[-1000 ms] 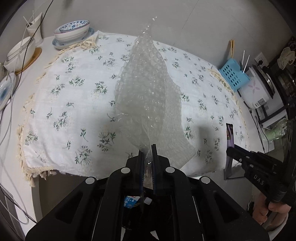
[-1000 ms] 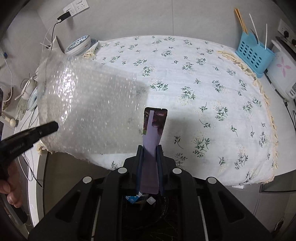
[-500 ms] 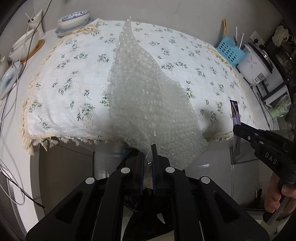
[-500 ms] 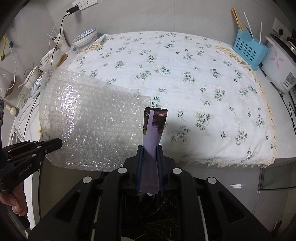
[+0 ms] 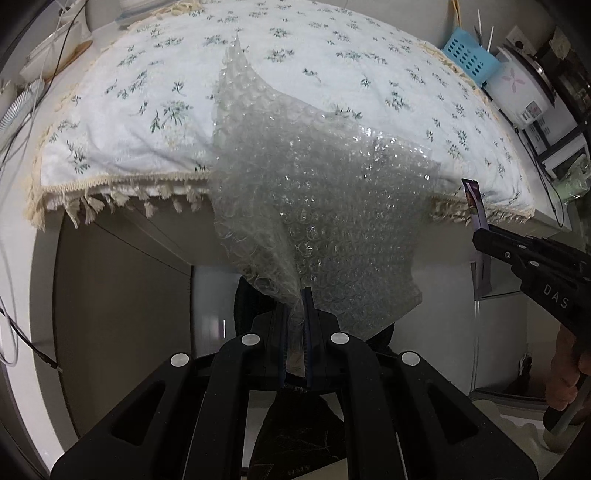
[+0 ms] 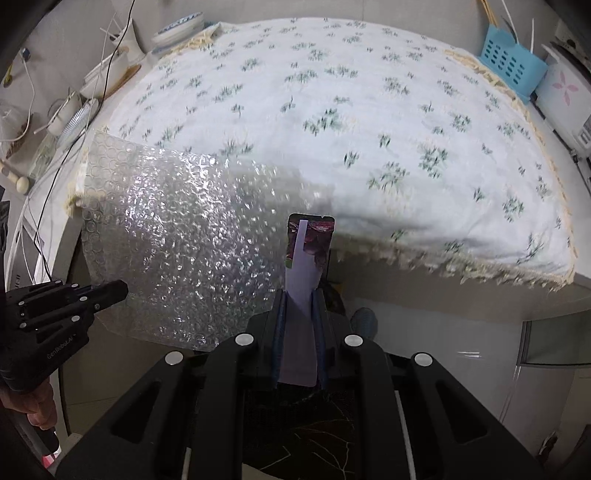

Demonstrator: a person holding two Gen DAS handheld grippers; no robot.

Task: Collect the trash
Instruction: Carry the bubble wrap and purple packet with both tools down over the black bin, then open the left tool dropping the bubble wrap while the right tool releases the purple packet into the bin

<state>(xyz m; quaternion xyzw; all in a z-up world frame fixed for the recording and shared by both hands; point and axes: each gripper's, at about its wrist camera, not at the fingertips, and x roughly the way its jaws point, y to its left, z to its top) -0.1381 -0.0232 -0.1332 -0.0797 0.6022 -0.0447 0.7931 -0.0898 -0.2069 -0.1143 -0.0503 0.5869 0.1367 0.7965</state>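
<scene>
My left gripper is shut on a corner of a clear bubble wrap sheet, which stands up in front of the table's front edge. The same bubble wrap sheet shows in the right wrist view with the left gripper at its lower left. My right gripper is shut on a purple snack wrapper that sticks up between its fingers. That purple wrapper and the right gripper appear at the right of the left wrist view. A dark bin bag opening lies below both grippers.
A table with a white floral cloth fills the background. A blue basket and a white rice cooker stand at its right end. Bowls, cups and cables crowd the left end. A hand holds the right gripper's handle.
Both grippers have drawn back off the table and sunk below its front edge, carrying the bubble wrap and the purple wrapper. The dark bag now shows beneath them.
</scene>
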